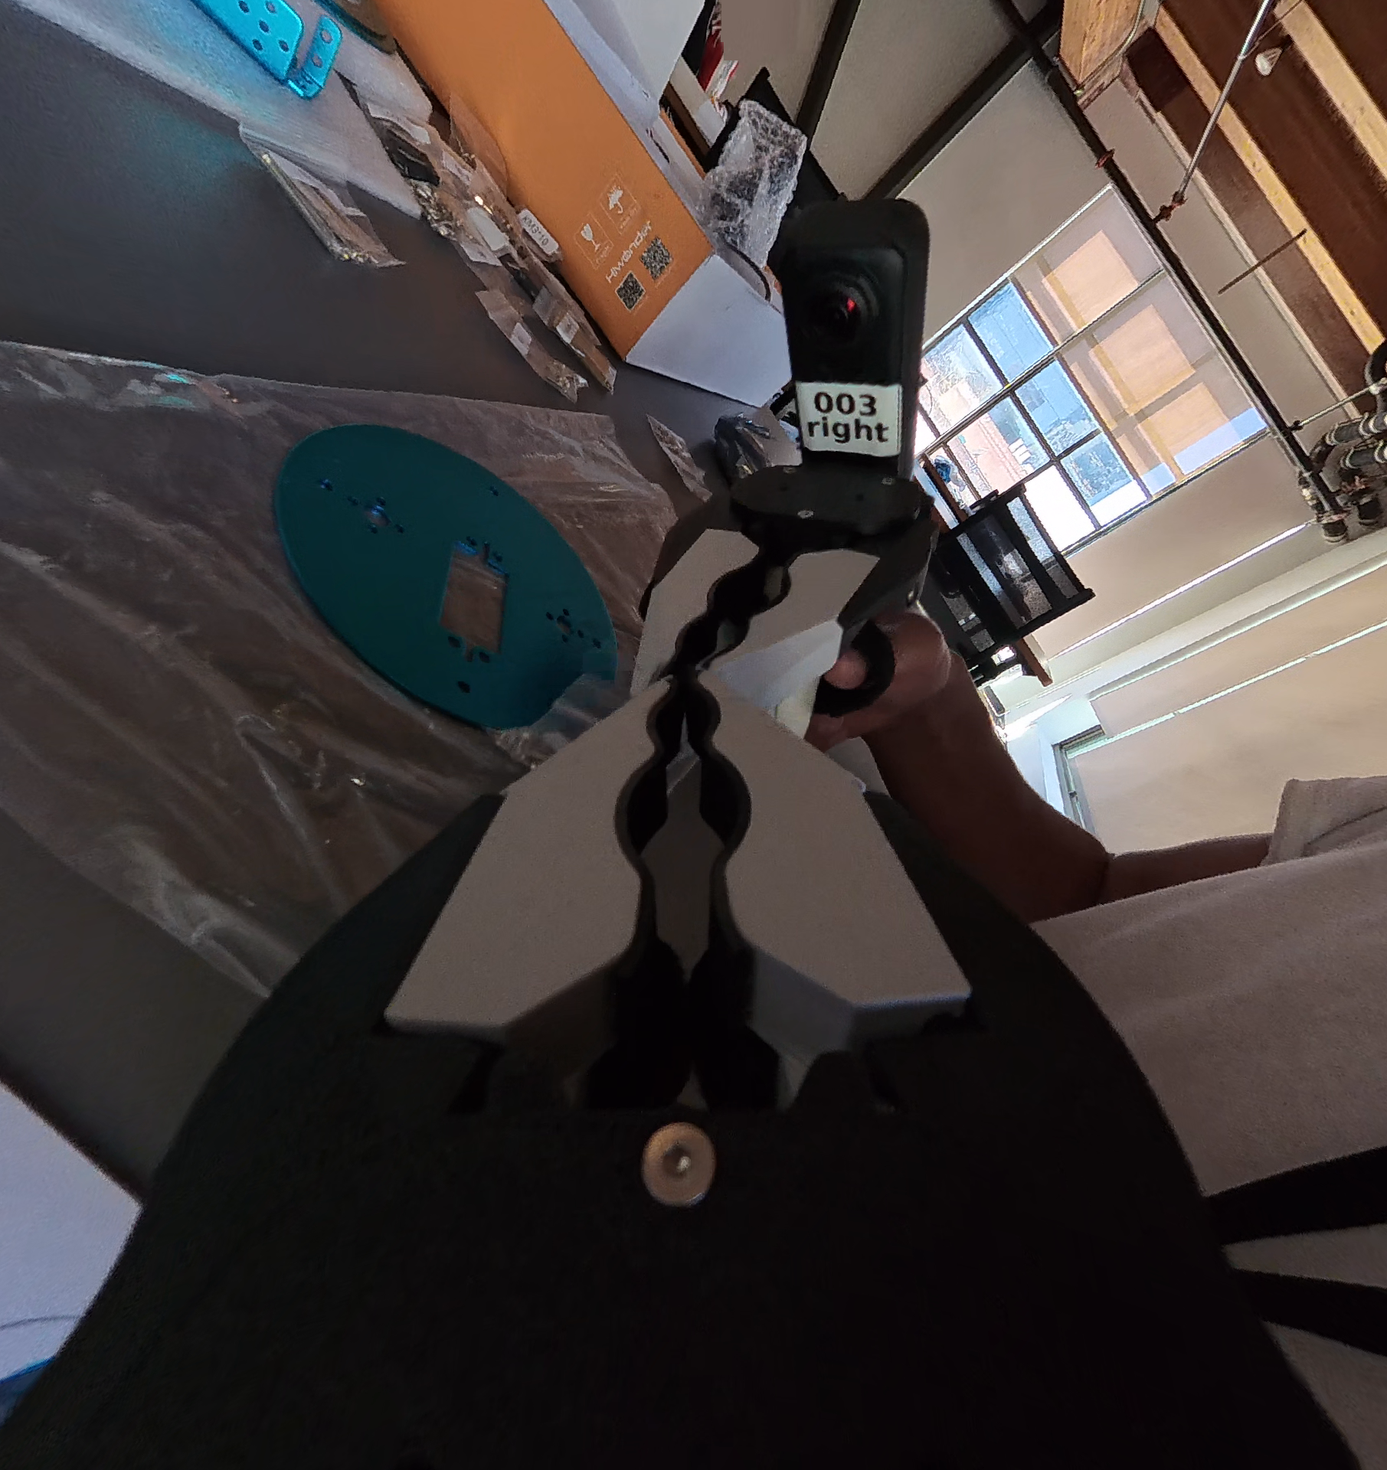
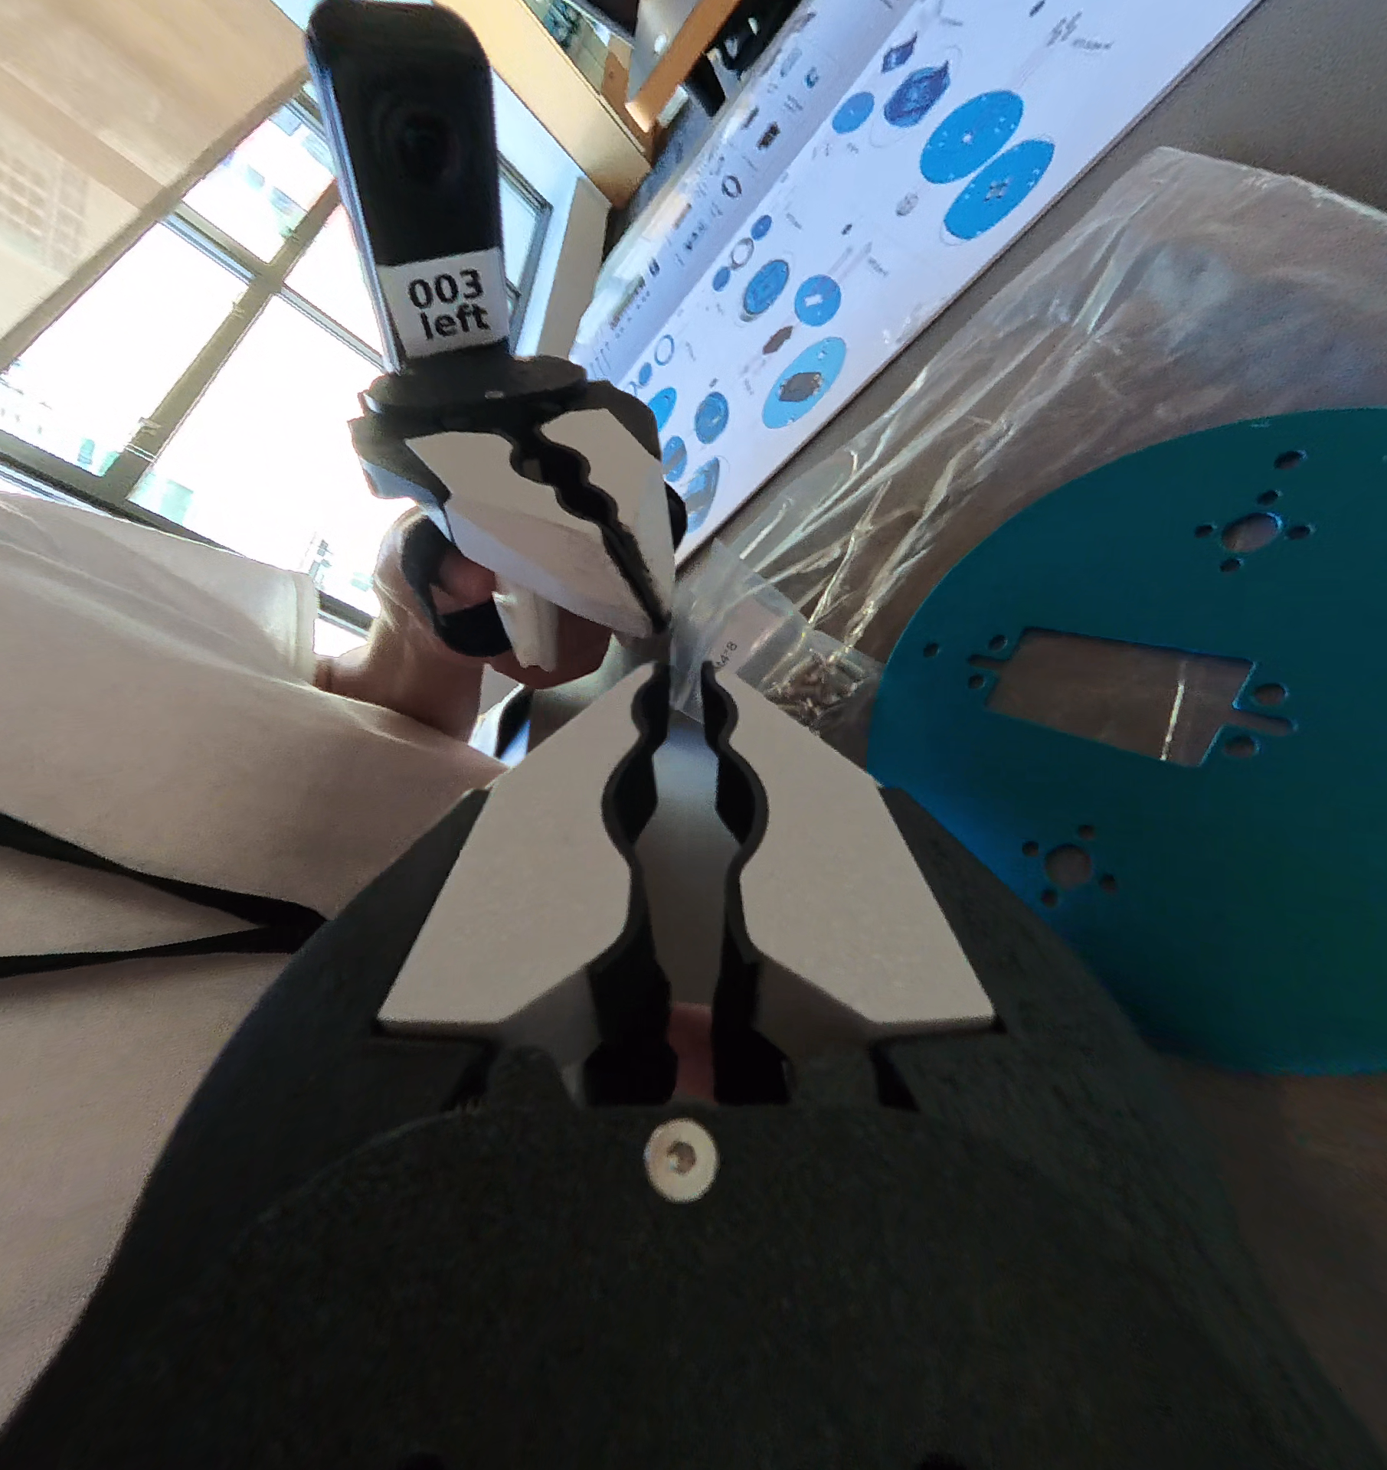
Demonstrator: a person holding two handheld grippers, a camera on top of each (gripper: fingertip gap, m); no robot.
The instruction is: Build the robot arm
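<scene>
Two grippers, left (image 1: 678,692) and right (image 2: 678,676), tip to tip, fingers pinching a small clear bag of screws (image 2: 801,676) beside the blue disc (image 2: 1151,732); could tear and spill screws onto table

I count one round teal plate (image 1: 443,573) lying on one sheet of clear plastic wrap (image 1: 117,636), one orange-and-white box (image 1: 563,183) and one bent teal bracket (image 1: 276,36) on my worktop (image 1: 117,239). One long instruction sheet (image 2: 873,183) lies there, and one small bag of screws (image 2: 801,676). The little packets beside the box are too many and too blurred to count.
</scene>
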